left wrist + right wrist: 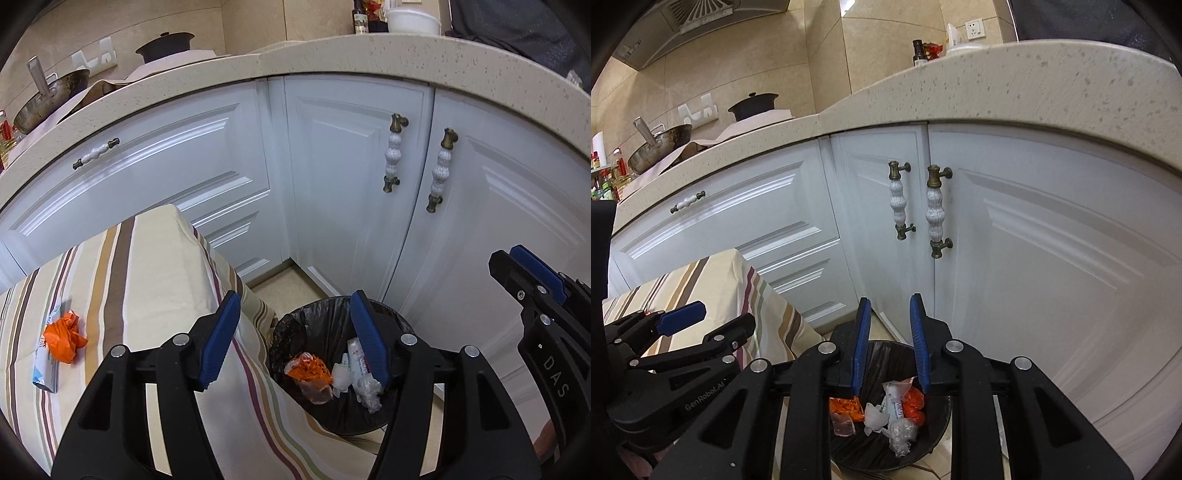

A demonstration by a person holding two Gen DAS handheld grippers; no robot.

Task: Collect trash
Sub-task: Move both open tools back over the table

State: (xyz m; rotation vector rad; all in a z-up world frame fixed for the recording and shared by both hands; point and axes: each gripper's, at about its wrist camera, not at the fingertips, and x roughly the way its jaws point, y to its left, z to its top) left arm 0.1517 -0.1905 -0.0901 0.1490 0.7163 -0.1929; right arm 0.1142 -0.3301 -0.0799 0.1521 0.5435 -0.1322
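Over the bin: both hand-held grippers hang above the black-lined trash bin [332, 369], which stands on the floor by the white cabinet doors [354, 177].
Left hand-held gripper [295, 341]: jaws spread wide, nothing between the pads.
Right hand-held gripper [891, 345]: jaws narrowly parted, nothing pinched.
Bin contents: an orange wrapper [844, 405], clear crumpled plastic [901, 435] and a white printed packet [894, 397] lie at the bottom.
Trash left: an orange crumpled wrapper [65, 338] lies on a blue-and-white packet [46, 371], both on the striped cloth of the worktop [155, 266], left of the bin.
Handling: the crumpled wrapper looks very light, soft and springy (likely to slip out of a loose pinch), so close fully on its bunched middle.
Packet: flat, thin and probably slick; take it by a free edge, since a flat-down pinch may only catch the cloth.
Risk: lifting the wrapper could drag the packet beneath it.
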